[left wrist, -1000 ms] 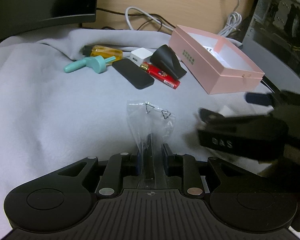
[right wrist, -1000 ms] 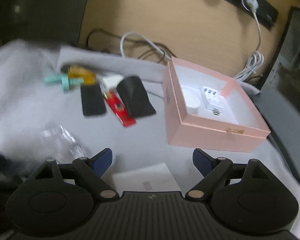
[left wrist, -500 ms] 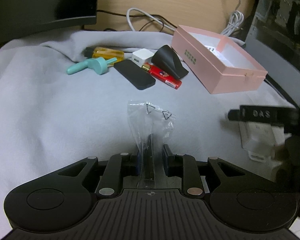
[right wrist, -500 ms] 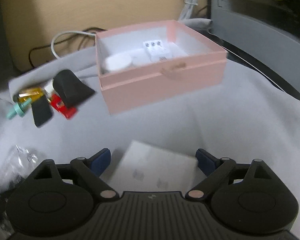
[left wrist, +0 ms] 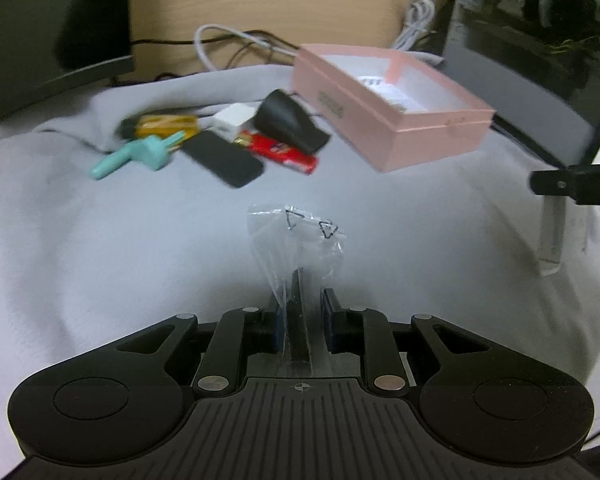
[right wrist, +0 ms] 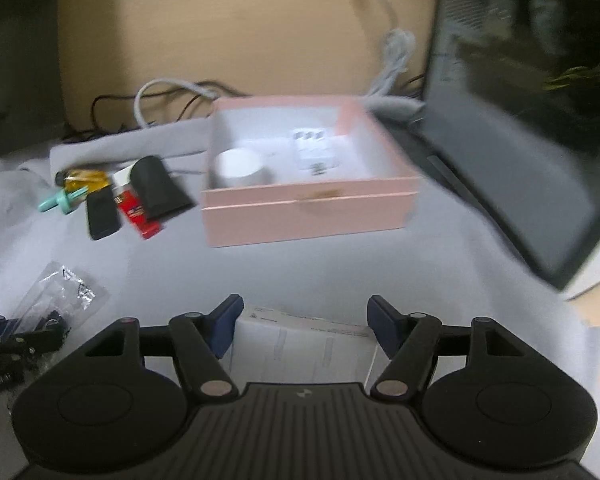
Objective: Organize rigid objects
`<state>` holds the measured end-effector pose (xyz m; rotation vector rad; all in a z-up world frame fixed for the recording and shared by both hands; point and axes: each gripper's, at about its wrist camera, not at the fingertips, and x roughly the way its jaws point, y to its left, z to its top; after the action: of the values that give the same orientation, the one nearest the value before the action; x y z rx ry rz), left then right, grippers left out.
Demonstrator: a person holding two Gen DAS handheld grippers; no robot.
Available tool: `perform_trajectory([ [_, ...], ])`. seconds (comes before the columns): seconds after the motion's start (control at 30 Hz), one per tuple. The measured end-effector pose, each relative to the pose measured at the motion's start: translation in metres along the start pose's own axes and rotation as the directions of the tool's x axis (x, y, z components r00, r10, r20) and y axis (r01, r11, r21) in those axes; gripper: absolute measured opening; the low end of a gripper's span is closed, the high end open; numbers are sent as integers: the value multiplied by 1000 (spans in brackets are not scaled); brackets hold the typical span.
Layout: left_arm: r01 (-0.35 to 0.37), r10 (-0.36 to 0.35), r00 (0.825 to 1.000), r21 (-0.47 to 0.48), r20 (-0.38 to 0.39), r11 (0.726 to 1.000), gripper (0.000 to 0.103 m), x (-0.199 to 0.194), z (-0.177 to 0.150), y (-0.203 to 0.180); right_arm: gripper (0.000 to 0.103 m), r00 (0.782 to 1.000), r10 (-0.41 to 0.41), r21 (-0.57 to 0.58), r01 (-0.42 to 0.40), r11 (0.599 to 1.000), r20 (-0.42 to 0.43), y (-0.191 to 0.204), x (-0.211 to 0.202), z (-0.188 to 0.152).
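Note:
My left gripper (left wrist: pixel 302 310) is shut on a clear plastic bag (left wrist: pixel 296 240) with a dark part inside, held above the grey cloth. My right gripper (right wrist: pixel 304 320) is shut on a flat white box (right wrist: pixel 300 344); in the left wrist view the box (left wrist: pixel 552 236) hangs below that gripper at the right edge. An open pink box (right wrist: pixel 308 176) holds a white round case (right wrist: pixel 240 168) and a white adapter (right wrist: pixel 314 148). Left of it lie a black wedge (right wrist: pixel 156 188), a red lighter (right wrist: pixel 138 214), a black slab (right wrist: pixel 102 214), a teal tool (right wrist: pixel 60 198) and an amber bottle (right wrist: pixel 86 178).
A grey cloth (left wrist: pixel 100 248) covers the table. A computer case (right wrist: pixel 520 152) stands at the right, close to the pink box. White and black cables (right wrist: pixel 172 92) lie behind the objects. A monitor (left wrist: pixel 40 40) stands at the back left.
My right gripper has lifted the white box and swung to face the pink box squarely. My left gripper has moved a little closer to the objects, still holding the bag.

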<state>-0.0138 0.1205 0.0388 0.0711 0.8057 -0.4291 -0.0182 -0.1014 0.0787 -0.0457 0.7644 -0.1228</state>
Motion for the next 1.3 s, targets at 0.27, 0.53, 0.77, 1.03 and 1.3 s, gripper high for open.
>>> perform_trajectory([
  [0.27, 196, -193, 963, 4, 190, 981, 22, -14, 116, -38, 69, 996, -87, 61, 86, 994, 10, -55, -21, -4],
  [0.53, 240, -214, 950, -94, 227, 966, 29, 60, 246, -69, 69, 997, -53, 64, 49, 997, 53, -67, -20, 14],
  [0.77, 172, -131, 973, -217, 189, 961, 29, 62, 191, -33, 69, 999, -24, 39, 23, 999, 43, -83, -8, 30],
  [1.03, 99, -70, 994, -406, 86, 909, 29, 31, 77, 19, 69, 987, 122, 22, -125, 992, 100, -74, 28, 116],
  [1.3, -37, 48, 999, -495, 10, 868, 29, 8, 24, 44, 80, 976, 139, -113, -121, 986, 167, -30, 66, 173],
])
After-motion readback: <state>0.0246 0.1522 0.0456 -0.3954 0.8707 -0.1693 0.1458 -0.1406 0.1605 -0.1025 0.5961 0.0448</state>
